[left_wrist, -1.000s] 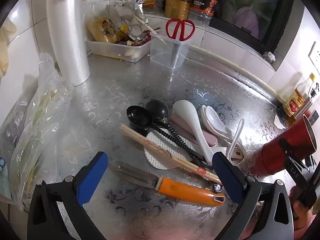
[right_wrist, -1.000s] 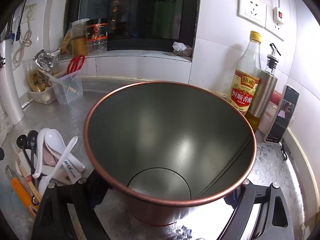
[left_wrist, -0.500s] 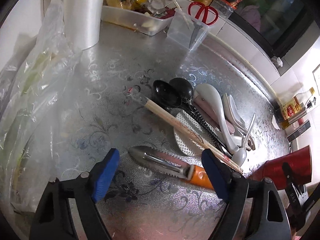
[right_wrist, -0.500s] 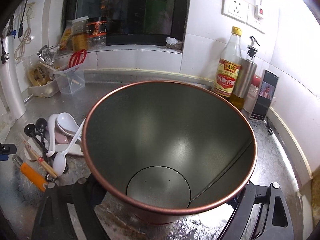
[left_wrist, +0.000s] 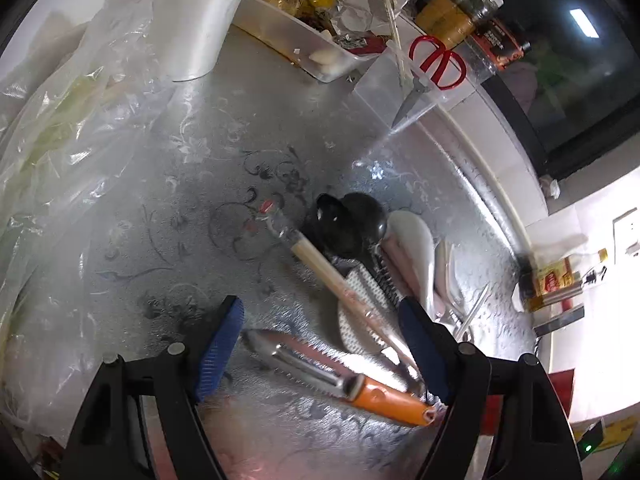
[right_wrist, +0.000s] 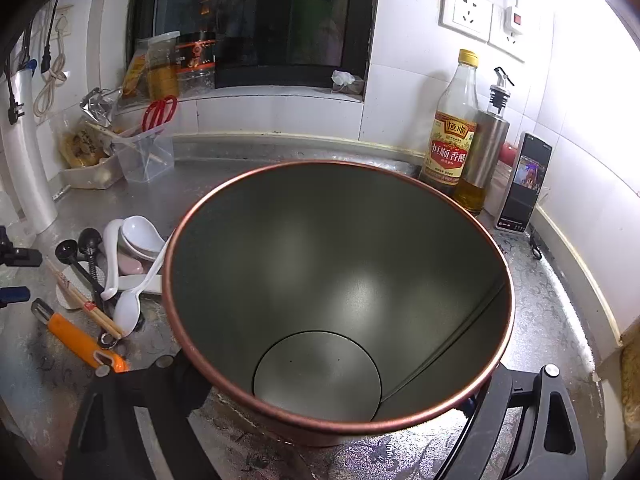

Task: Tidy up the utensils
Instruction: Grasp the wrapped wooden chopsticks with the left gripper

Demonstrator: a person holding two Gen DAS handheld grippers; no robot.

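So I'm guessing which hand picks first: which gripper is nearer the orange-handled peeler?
Left. The left gripper hangs just above the orange-handled peeler, which lies between its open fingers, jaws just narrowed. The right gripper is shut on the red cup, off to the peeler's side.

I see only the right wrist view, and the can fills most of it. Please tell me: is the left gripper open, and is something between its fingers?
Observer: The left gripper is open. Its jaws have just been closing, and the orange peeler lies between them, not gripped.
Operator: The metal can hides much. Is the blade smooth?
Observer: No, its edge is toothed.
Operator: What is left of it?
Observer: A clear plastic bag with greens inside.
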